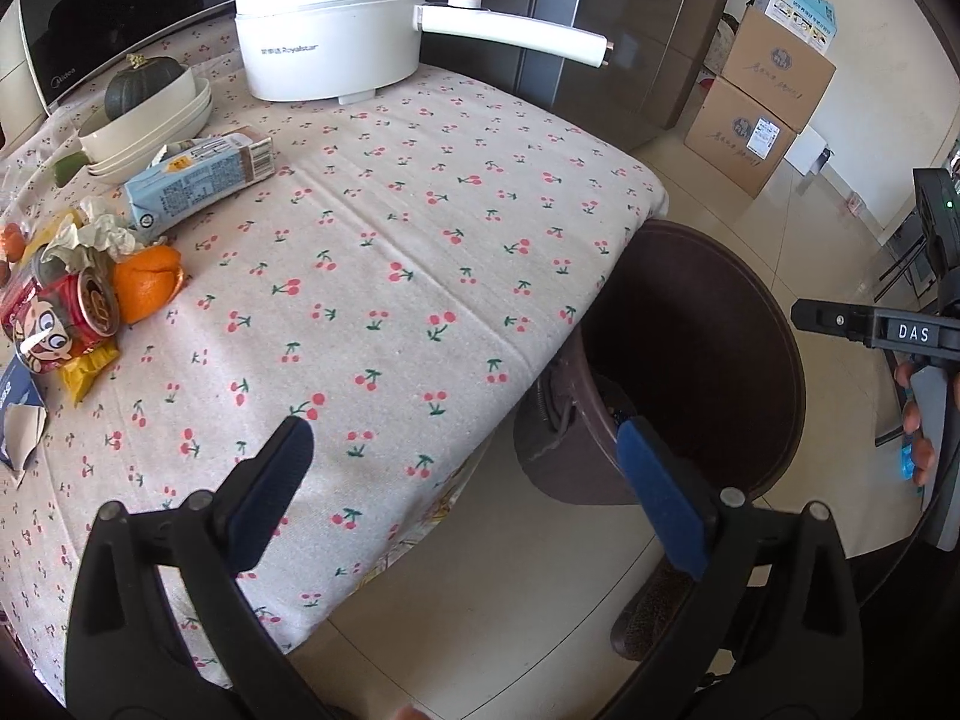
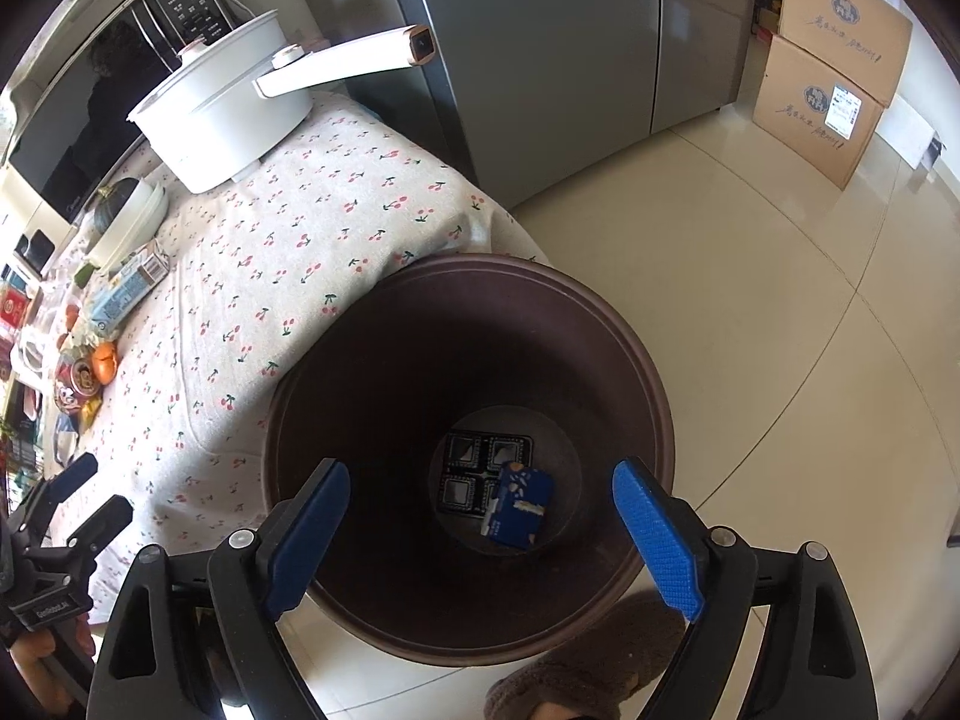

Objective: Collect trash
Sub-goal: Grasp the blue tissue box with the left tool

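- Trash lies in two places: a pile on the worktop (image 1: 420, 252) far ahead and to the left of the left tool (image 1: 462, 462), and a few pieces at the bottom of the brown bin (image 2: 600, 324) straight under the right tool (image 2: 480, 516)
- Left tool hangs over the near corner of the cherry-print worktop, its blue-padded fingers (image 1: 273, 489) spread wide with nothing between them
- Right tool hangs above the mouth of the bin, its fingers (image 2: 657, 534) also spread wide and empty
- Inside the bin, between the right tool's fingers, a blue carton (image 2: 519, 507) lies on top of a black moulded tray (image 2: 474, 462)
- The bin stands on the tiled floor (image 2: 750, 312), touching the worktop's corner, just right of the left tool
- In the pile: a red drink can (image 1: 60, 318) on its side, an orange peel (image 1: 147, 288) touching it on the right, crumpled paper (image 1: 96, 234) behind them, a yellow wrapper (image 1: 87, 369) below the can
- A light blue milk carton (image 1: 201, 180) lies flat beyond the pile
- Further ahead of the left tool stands a white electric pot (image 1: 330, 24) with a long handle; stacked white dishes (image 1: 150, 120) with a dark green squash (image 1: 141, 87) sit left of it
- Cardboard boxes (image 2: 834, 60) are stacked on the floor well beyond the right tool
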`<move>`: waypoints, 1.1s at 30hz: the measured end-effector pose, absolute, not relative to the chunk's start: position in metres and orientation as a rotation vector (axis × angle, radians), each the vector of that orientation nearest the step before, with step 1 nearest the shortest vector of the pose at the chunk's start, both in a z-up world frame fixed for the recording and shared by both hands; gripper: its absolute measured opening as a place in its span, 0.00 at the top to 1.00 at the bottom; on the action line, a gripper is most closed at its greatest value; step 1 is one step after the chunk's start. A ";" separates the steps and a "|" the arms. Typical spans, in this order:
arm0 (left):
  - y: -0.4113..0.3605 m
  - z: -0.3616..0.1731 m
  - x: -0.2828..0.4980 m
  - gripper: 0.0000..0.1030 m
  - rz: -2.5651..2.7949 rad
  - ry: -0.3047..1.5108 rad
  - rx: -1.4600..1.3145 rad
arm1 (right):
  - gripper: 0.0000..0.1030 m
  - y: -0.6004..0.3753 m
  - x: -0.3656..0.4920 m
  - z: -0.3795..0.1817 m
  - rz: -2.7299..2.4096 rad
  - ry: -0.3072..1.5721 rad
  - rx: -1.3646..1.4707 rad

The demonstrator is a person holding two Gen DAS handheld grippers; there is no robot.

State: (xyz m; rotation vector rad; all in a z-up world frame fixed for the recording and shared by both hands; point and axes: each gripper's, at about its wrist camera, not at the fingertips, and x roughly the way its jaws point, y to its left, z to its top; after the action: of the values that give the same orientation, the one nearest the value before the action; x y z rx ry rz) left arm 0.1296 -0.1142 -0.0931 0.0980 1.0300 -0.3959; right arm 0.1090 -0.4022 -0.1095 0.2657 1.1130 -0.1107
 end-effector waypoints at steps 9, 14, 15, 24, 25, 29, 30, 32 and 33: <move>-0.065 -0.088 0.133 0.01 -0.312 1.020 0.074 | 0.11 -0.367 0.126 -0.096 -0.070 1.095 0.247; -0.023 -0.086 0.137 0.01 -0.231 1.009 0.064 | 0.10 -0.334 0.140 -0.090 -0.029 1.095 0.200; -0.014 -0.085 0.138 0.01 -0.215 1.006 0.063 | 0.10 -0.327 0.143 -0.089 -0.020 1.095 0.191; 0.079 -0.089 0.143 0.01 -0.056 0.987 0.013 | 0.10 -0.259 0.168 -0.082 0.071 1.088 0.121; 0.091 -0.090 0.145 0.01 -0.033 0.985 0.000 | 0.10 -0.251 0.170 -0.082 0.079 1.089 0.109; 0.133 -0.096 0.153 0.01 0.037 0.993 -0.034 | 0.09 -0.223 0.179 -0.085 0.104 1.095 0.058; 0.141 -0.097 0.156 0.01 0.049 0.997 -0.028 | 0.09 -0.217 0.181 -0.087 0.110 1.098 0.050; 0.157 -0.101 0.162 0.01 0.056 1.008 -0.003 | 0.09 -0.206 0.186 -0.090 0.123 1.105 0.042; 0.164 -0.104 0.167 0.01 0.045 1.022 0.015 | 0.09 -0.202 0.187 -0.091 0.130 1.108 0.039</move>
State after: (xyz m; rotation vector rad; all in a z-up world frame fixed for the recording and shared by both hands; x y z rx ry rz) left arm 0.1671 0.1643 -0.1038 0.0149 1.0224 0.0448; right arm 0.1873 -0.2016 -0.0908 0.0388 1.1080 0.1297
